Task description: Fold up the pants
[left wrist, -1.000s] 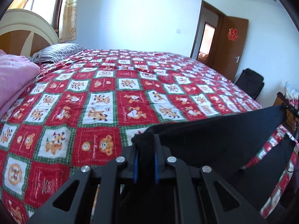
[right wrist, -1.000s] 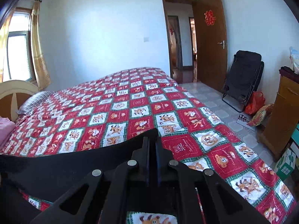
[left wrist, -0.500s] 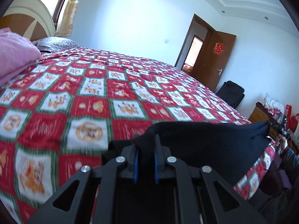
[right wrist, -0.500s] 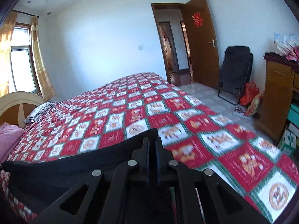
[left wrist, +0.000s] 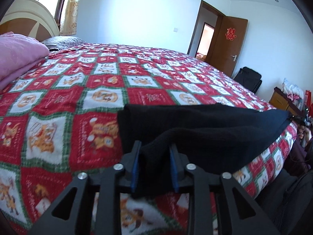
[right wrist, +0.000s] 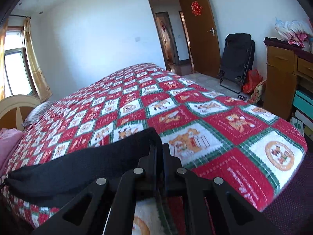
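Both grippers sit lower and nearer the bed than a second ago, black pants (left wrist: 205, 129) now draped on the near edge of the quilt (left wrist: 78, 101). Left gripper (left wrist: 154, 156) jaws have just been opening, blue pads apart, cloth loose between them. Right gripper (right wrist: 158, 152) pinched tight on the pants' other end (right wrist: 88, 164). Quilt is fuzzy, red-white-green checks with cartoon animals. Pink folded blanket (left wrist: 17, 56) far left, striped pillow (left wrist: 60, 41) by the curved headboard. Brown door (right wrist: 199, 31), black folding chair (right wrist: 236, 56), wooden cabinet (right wrist: 281, 78) on the right.
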The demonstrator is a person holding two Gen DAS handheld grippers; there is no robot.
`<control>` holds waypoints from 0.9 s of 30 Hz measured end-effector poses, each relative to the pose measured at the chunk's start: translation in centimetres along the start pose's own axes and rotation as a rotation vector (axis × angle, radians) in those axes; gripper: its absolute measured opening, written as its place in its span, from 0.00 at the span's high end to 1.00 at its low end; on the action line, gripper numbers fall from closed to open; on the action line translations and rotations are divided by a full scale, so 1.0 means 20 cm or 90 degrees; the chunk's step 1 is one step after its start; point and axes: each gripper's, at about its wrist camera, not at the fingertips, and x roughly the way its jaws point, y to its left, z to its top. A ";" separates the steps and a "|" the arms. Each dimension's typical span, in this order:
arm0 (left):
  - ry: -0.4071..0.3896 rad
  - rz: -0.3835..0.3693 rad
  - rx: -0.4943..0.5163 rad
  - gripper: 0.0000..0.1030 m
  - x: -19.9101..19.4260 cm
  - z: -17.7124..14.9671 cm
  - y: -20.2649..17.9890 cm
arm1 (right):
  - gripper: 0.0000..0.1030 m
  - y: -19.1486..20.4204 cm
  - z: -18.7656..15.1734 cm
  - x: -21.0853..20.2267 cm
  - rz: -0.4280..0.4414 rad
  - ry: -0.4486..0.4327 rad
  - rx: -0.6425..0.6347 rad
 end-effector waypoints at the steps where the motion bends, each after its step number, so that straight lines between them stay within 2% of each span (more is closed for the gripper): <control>1: -0.002 0.014 0.006 0.55 -0.02 -0.01 0.00 | 0.94 0.00 -0.01 -0.02 -0.001 0.006 -0.005; 2: -0.004 0.035 0.012 0.45 -0.04 -0.03 0.01 | 0.85 -0.01 -0.02 -0.04 0.002 0.009 -0.008; 3: -0.003 0.051 0.019 0.42 -0.06 -0.05 0.01 | 0.66 -0.02 -0.03 -0.08 0.000 0.006 -0.008; 5: 0.002 0.079 0.029 0.36 -0.08 -0.08 0.03 | 0.43 -0.03 -0.04 -0.15 -0.020 -0.006 -0.008; 8: 0.015 0.115 0.032 0.35 -0.12 -0.12 0.07 | 0.43 0.02 -0.02 -0.30 -0.032 -0.050 -0.017; 10: 0.015 0.124 0.020 0.36 -0.15 -0.14 0.10 | 0.43 0.12 0.00 -0.36 -0.014 -0.062 -0.043; 13: -0.007 0.119 0.003 0.36 -0.21 -0.12 0.10 | 0.43 0.42 0.03 -0.40 0.031 -0.055 -0.139; 16: -0.031 0.132 -0.005 0.36 -0.24 -0.08 0.08 | 0.43 0.80 -0.01 -0.32 0.092 -0.019 -0.249; 19: -0.035 0.092 -0.011 0.36 -0.23 -0.03 0.01 | 0.43 1.23 -0.16 -0.18 0.186 0.044 -0.347; 21: -0.024 0.082 -0.008 0.36 -0.18 0.00 -0.04 | 0.43 1.48 -0.29 -0.09 0.246 0.082 -0.410; 24: -0.003 0.065 -0.024 0.36 -0.09 0.06 -0.07 | 0.43 1.83 -0.50 0.01 0.314 0.125 -0.499; 27: 0.013 0.059 -0.039 0.36 -0.01 0.11 -0.07 | 0.43 2.05 -0.66 0.07 0.352 0.140 -0.555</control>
